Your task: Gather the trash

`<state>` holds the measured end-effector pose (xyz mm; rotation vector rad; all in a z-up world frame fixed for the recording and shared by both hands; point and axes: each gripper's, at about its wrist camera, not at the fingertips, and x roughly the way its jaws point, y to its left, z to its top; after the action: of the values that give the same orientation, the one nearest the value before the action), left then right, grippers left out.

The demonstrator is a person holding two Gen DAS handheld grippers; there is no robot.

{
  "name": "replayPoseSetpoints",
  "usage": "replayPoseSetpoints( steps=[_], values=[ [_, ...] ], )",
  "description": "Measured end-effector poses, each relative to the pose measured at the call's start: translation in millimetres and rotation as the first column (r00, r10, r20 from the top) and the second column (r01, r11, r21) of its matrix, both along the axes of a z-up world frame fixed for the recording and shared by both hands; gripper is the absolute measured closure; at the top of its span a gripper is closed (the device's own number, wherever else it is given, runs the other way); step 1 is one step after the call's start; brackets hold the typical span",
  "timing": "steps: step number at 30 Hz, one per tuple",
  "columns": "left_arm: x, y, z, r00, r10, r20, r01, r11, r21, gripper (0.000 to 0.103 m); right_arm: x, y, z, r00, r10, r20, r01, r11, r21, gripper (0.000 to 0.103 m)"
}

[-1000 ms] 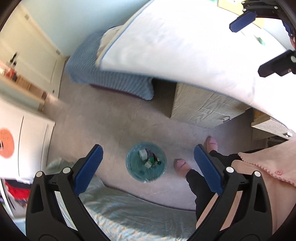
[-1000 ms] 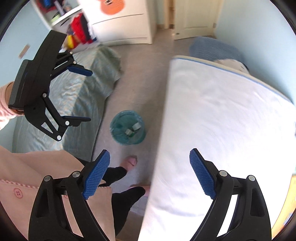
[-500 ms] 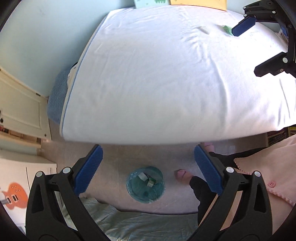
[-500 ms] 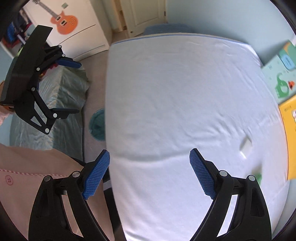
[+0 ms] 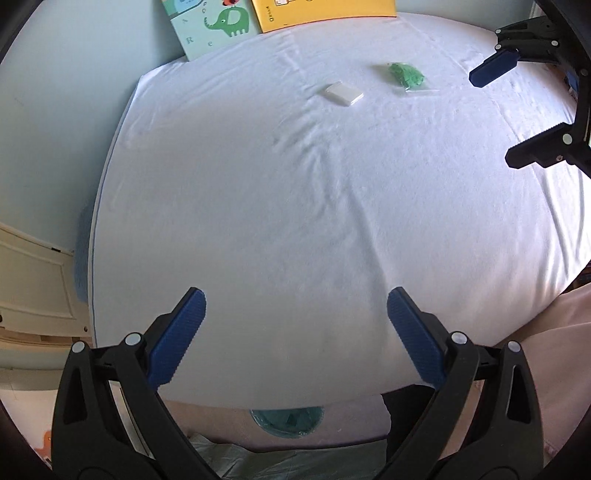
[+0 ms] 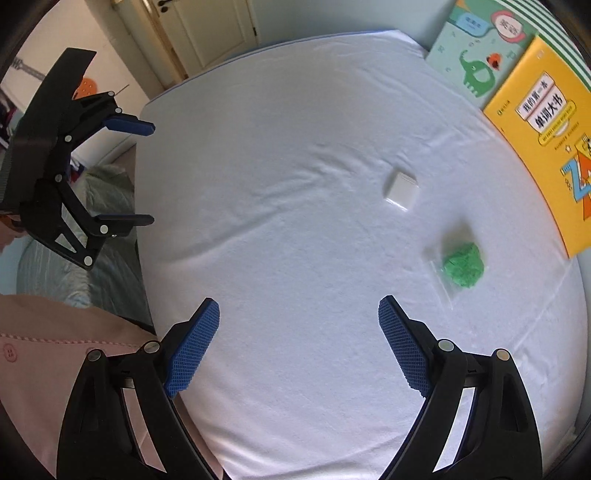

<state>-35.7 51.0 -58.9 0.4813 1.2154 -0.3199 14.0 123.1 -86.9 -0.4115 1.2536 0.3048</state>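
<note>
A small white packet [image 5: 342, 94] [image 6: 402, 188] and a clear bag of green stuff [image 5: 406, 76] [image 6: 461, 266] lie on the white bed sheet [image 5: 295, 206] [image 6: 295, 206], far from the front edge. My left gripper [image 5: 295, 325] hangs open over the near part of the bed, nothing between its fingers. My right gripper [image 6: 298, 339] is open too, and the green bag lies just beyond its right finger. Each gripper shows in the other's view: the right one [image 5: 513, 114], the left one [image 6: 147, 173]. The teal trash bin [image 5: 287, 421] peeks out under the bed's edge.
Two children's books, one with a green elephant [image 5: 210, 26] [image 6: 476, 55] and a yellow one [image 5: 317, 13] [image 6: 543, 136], lean against the wall behind the bed. A white door [image 6: 207, 29] stands past the bed's foot. A pink sleeve [image 6: 44, 354] and a grey-green cover [image 6: 99, 258] are at left.
Both grippers swung from over the floor and bin to over the bed. The white packet and green bag came into clear view. The bin slid to the lower edge of the left view.
</note>
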Motion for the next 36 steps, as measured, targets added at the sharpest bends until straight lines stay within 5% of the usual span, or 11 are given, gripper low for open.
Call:
replayPoseSetpoints(
  steps=[21, 36],
  values=[
    [120, -97, -28, 0.981, -0.193, 0.001, 0.193, 0.981, 0.014, 0.007, 63, -101, -1, 0.994, -0.107, 0.03, 0.108, 0.993, -0.037, 0.015],
    [173, -132, -68, 0.949, -0.308, -0.064, 0.308, 0.951, -0.013, 0.009, 101, -113, -38, 1.0, 0.026, -0.013, -0.026, 0.998, -0.055, 0.015]
  ],
)
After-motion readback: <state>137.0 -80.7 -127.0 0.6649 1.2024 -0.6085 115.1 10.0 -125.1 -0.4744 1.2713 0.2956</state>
